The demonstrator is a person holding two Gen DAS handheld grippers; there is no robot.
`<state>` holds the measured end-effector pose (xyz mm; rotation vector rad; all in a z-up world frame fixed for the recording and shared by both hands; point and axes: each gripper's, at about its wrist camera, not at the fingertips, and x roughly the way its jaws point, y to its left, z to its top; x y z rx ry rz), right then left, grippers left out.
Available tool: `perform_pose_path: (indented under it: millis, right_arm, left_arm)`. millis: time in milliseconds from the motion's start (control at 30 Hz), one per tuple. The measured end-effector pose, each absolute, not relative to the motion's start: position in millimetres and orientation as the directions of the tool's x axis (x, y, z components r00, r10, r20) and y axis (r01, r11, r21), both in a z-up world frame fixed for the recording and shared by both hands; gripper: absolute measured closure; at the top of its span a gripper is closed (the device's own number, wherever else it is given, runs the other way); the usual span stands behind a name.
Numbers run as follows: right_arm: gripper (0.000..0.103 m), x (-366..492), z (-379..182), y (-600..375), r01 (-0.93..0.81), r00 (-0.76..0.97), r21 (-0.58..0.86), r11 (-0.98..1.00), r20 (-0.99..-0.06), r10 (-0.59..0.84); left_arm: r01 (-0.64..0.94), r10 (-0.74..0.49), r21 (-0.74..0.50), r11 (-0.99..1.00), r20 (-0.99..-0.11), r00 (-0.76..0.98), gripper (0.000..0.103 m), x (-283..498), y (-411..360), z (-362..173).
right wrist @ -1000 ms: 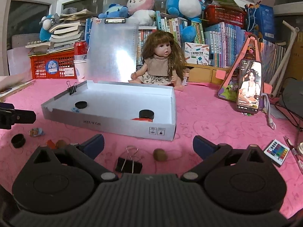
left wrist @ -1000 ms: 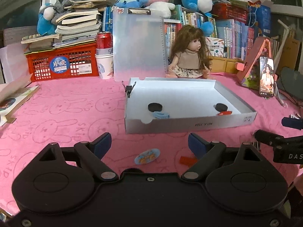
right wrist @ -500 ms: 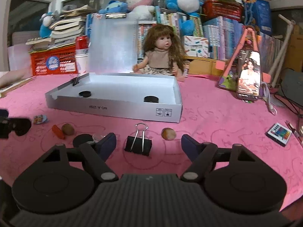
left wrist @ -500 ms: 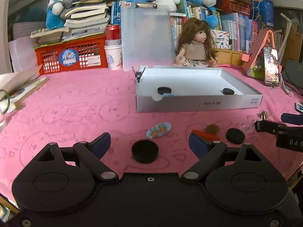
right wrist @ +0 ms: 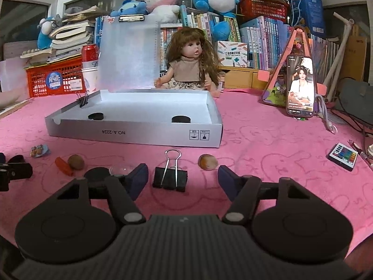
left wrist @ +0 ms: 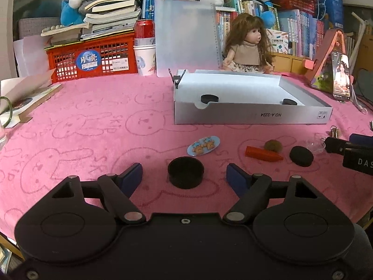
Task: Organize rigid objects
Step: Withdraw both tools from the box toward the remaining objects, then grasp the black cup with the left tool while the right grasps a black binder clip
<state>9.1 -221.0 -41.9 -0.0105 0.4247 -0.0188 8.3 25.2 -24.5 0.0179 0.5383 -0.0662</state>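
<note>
My left gripper hangs low over the pink cloth, its jaws closing, with a black round cap between the blue pads but untouched. My right gripper is closing too. A black binder clip lies between its pads with a gap on each side. The white box behind holds two black discs. Loose on the cloth are a blue hair clip, an orange stick, a brown nut, a black disc and a tan ball.
A doll, a clipboard, a red basket with books, a can and cups line the back. A phone leans on a stand at the right. A small colour keypad lies near the right edge.
Both grippers have sunk closer to the cloth and their jaws have narrowed. The black cap has come between the left pads, and the binder clip now sits between the right pads.
</note>
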Motion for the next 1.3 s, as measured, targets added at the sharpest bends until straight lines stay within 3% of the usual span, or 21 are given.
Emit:
perform_pose_path:
  millis: [700,900,1000,1067,1100,1300]
  right_arm:
    - [0.028,13.4,-48.5,-214.2,0.019,0.907,-0.015,1.0,-0.42,-0.023]
    - [0.03,14.0,-48.9,-213.6,0.017,0.906,-0.011,1.0,-0.423,-0.021]
    - [0.038,14.1,-48.5,-213.2,0.013,0.903,-0.003,1.0,-0.429,-0.013]
    - [0.051,13.9,-47.7,-212.5,0.008,0.903,0.005,1.0,-0.43,-0.005]
    - [0.063,13.7,-47.3,-211.7,0.004,0.903,0.009,1.0,-0.43,0.0]
    - [0.065,13.2,-42.2,-208.9,-0.009,0.903,0.019,1.0,-0.429,0.017]
  left_arm:
    - [0.055,-0.045,0.005,0.998,-0.511,0.858,0.034,9.7,23.0,-24.4]
    - [0.06,-0.047,0.01,0.998,-0.508,0.86,0.046,10.4,20.7,-24.0]
    - [0.062,-0.047,0.014,0.998,-0.507,0.86,0.056,10.6,18.9,-23.3]
    - [0.059,-0.04,0.021,0.998,-0.506,0.862,0.072,10.1,17.5,-22.3]
    - [0.055,-0.036,0.023,0.998,-0.507,0.861,0.072,10.4,17.0,-21.4]
    - [0.042,-0.038,-0.004,0.999,-0.526,0.85,0.072,12.5,19.8,-17.6]
